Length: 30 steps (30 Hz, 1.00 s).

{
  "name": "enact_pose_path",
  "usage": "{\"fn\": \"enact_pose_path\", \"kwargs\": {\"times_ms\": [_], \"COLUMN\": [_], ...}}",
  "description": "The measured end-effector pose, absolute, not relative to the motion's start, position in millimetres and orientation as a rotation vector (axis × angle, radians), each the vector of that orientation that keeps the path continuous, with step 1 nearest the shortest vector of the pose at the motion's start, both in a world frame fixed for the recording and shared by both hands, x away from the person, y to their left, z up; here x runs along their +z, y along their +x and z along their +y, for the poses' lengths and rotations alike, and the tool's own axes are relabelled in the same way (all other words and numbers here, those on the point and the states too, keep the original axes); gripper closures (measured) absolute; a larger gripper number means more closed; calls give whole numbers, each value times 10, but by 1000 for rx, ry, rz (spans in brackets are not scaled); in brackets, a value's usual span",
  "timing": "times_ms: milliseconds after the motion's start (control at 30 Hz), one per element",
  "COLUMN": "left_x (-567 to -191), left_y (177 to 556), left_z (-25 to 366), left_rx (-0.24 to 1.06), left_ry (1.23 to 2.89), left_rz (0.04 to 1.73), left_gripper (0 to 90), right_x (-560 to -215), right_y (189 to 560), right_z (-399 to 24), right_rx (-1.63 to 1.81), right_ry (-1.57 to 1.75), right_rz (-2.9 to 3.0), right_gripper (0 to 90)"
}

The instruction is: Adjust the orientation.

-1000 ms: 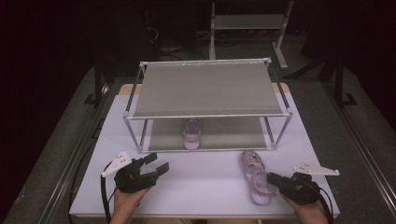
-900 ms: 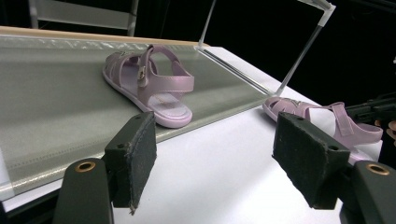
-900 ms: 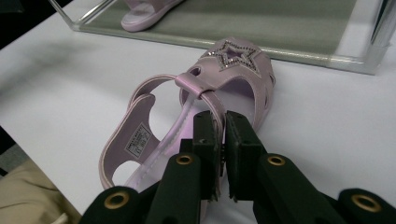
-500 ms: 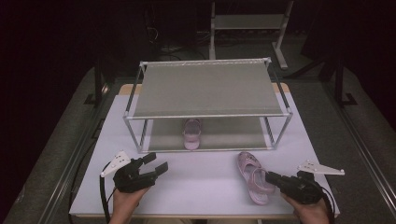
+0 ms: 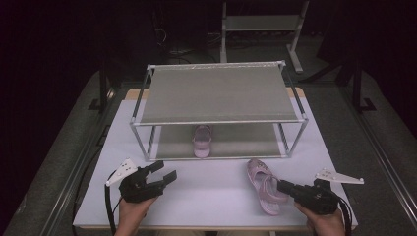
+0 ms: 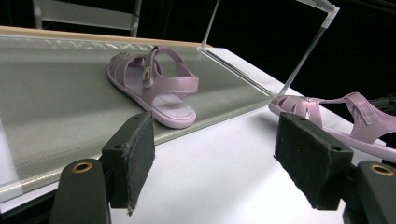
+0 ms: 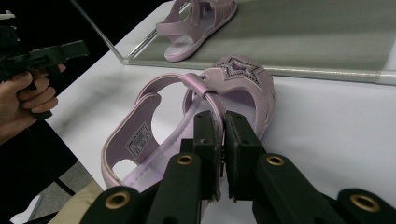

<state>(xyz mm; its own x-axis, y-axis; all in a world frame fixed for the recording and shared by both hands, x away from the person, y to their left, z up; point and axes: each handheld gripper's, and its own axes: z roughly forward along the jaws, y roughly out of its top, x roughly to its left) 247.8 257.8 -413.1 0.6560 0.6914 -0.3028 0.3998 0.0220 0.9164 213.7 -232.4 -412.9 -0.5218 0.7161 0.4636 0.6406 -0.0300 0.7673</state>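
A pink sandal (image 5: 265, 189) lies on the white table near the front right. My right gripper (image 5: 282, 186) is shut on its strap; in the right gripper view the jaws pinch the thin strap (image 7: 211, 100) of the sandal (image 7: 140, 135) just behind the star-trimmed toe band. A matching sandal (image 5: 202, 140) stands on the lower shelf of the metal rack (image 5: 216, 93). My left gripper (image 5: 164, 172) rests at the front left, open, nothing between its pads (image 6: 135, 158). Ahead of it are the shelf sandal (image 6: 154, 88) and the held sandal (image 6: 336, 116).
The two-tier rack takes up the middle and back of the table (image 5: 206, 191); its top shelf is bare. A second metal frame (image 5: 260, 24) stands on the floor behind. The surroundings are dark. The left hand and its gripper (image 7: 51, 53) appear at the left of the right gripper view.
The right gripper has turned slightly with the sandal's strap in it, and the sandal's toe end has swung a little to the left. The left gripper has stayed put.
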Motion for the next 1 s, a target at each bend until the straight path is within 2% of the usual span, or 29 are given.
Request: {"fn": "enact_pose_path", "kwargs": {"times_ms": [1000], "left_x": [-4128], "left_y": [2492], "left_z": [2600], "left_rx": [292], "left_ry": [1599], "left_rz": [925], "left_gripper": [273], "right_x": [-4115], "right_y": [2174], "right_z": [-2297], "right_rx": [1756], "right_ry": [1537], "right_rz": [2074], "right_gripper": [834]}}
